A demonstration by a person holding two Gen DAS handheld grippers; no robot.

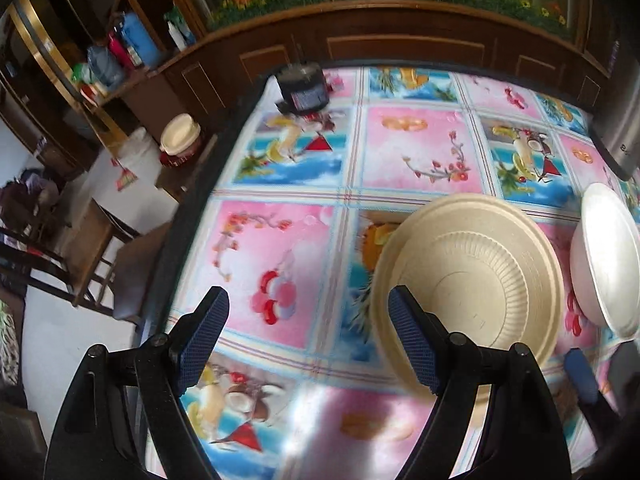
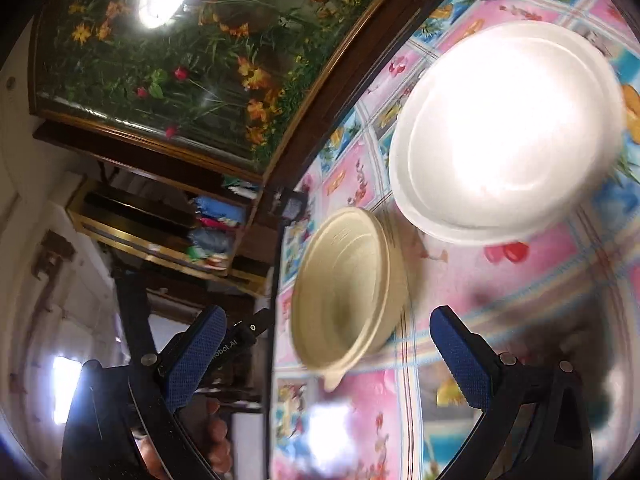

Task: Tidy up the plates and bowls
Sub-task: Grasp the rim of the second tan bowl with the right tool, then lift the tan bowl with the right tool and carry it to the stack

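Note:
A beige bowl stack (image 1: 468,276) sits on the colourful tablecloth (image 1: 288,240), with a ribbed beige plate or bowl nested inside it. A white bowl (image 1: 608,256) stands just to its right. My left gripper (image 1: 308,336) is open and empty, its right finger (image 1: 412,340) close to the beige bowl's near-left rim. In the right wrist view the beige bowl (image 2: 344,288) lies between and beyond my open, empty right gripper (image 2: 328,360), and the white bowl (image 2: 504,128) lies further off.
A dark jar (image 1: 302,86) stands at the table's far edge. A steel appliance (image 1: 620,128) stands at the far right. Wooden cabinets and shelves (image 1: 120,52) line the wall, and a chair (image 1: 96,256) is left of the table.

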